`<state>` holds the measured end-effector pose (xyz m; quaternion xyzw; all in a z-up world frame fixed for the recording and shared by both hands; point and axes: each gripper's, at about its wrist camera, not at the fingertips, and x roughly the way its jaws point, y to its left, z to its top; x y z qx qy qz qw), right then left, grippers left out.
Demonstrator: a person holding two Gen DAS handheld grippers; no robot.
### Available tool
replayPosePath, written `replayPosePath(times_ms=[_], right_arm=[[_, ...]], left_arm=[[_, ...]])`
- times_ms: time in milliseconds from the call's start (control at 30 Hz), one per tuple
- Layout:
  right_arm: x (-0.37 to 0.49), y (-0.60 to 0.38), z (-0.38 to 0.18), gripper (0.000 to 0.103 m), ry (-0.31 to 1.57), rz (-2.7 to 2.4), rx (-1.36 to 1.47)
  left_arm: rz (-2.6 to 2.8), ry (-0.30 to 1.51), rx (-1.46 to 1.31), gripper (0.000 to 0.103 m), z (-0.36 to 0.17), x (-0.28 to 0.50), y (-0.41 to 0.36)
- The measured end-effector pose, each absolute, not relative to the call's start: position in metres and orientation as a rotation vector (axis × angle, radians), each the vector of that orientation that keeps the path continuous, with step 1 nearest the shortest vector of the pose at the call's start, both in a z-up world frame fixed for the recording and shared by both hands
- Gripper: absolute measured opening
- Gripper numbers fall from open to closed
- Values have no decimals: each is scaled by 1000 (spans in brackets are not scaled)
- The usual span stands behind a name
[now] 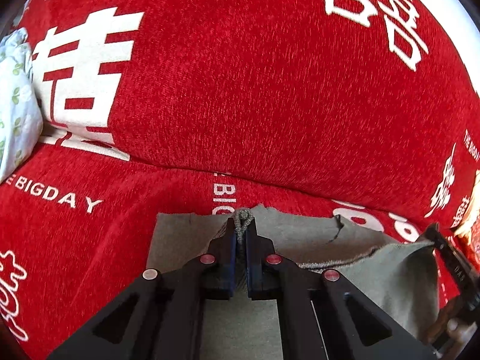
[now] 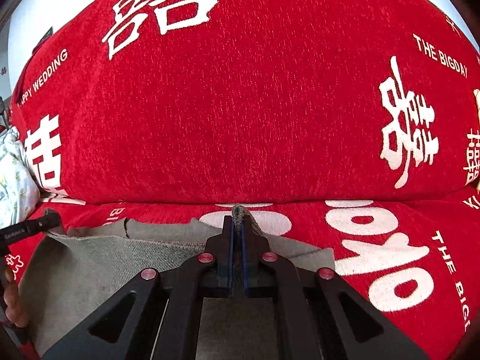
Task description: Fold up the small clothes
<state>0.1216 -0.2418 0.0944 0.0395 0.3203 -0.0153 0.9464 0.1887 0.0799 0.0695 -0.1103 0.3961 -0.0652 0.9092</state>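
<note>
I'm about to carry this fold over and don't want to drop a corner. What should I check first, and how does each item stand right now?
1. Left hand-held gripper shut on the grey garment: ok, a bunched edge pokes out between its tips.
2. Right hand-held gripper shut on the same garment: ok, the edge is pinched likewise.
3. Cloth between the two grips free of twists: cannot tell, it sags and partly hides behind the grippers.
4. Lower part of the garment lying flat: cannot tell, hidden under the grippers.
5. Landing area on the red sofa cover: ok, nothing lies ahead of the grips.
6. Floral bundle out of the way: ok, far to the left.
</note>
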Motion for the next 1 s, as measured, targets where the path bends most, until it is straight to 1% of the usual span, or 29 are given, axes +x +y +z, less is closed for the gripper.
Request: replayPosePath(times_ms=[433, 1000], right_arm=[[136, -253, 74, 4, 705, -46, 98], [153, -259, 58, 4, 747, -55, 96]], left_arm=[[-123, 870, -224, 6, 42, 197, 79], [-104, 934, -178, 6, 24, 209, 73]])
